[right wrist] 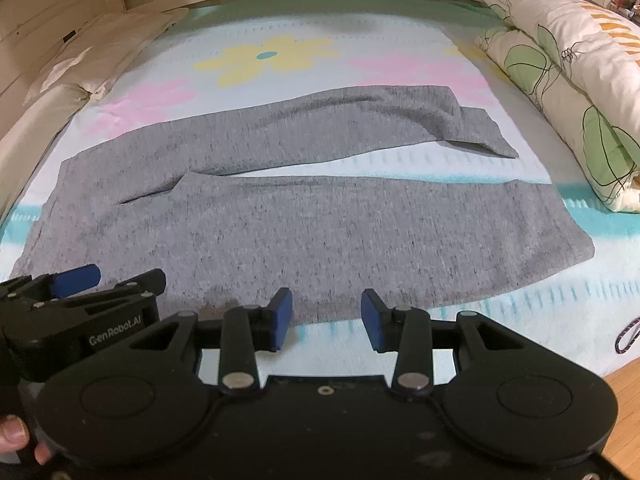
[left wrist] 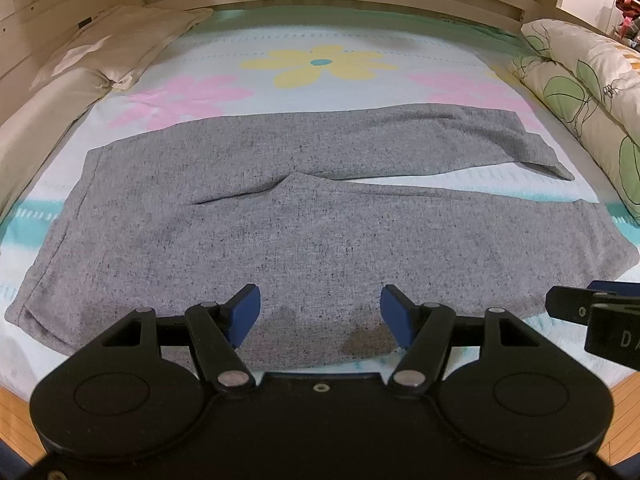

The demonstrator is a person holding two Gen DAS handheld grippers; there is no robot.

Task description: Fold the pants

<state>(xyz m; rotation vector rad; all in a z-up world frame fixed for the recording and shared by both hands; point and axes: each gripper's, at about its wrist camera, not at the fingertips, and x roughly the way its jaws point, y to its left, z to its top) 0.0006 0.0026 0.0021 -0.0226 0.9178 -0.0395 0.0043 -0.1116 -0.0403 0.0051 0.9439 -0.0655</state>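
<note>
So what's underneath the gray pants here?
The gray pants lie flat on the flowered bedsheet, which shows all around them and between the legs. Whatever sits directly beneath the fabric is covered.

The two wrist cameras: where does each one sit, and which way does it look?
Left wrist: sits behind the open left claw, low over the near bed edge, looking across the gray pants toward the headboard; the right claw's tip enters at right.
Right wrist: behind the open right claw, same direction, further right; the left claw and fingertips show at left.
Shared: pants, flowered sheet, pillows.
</note>
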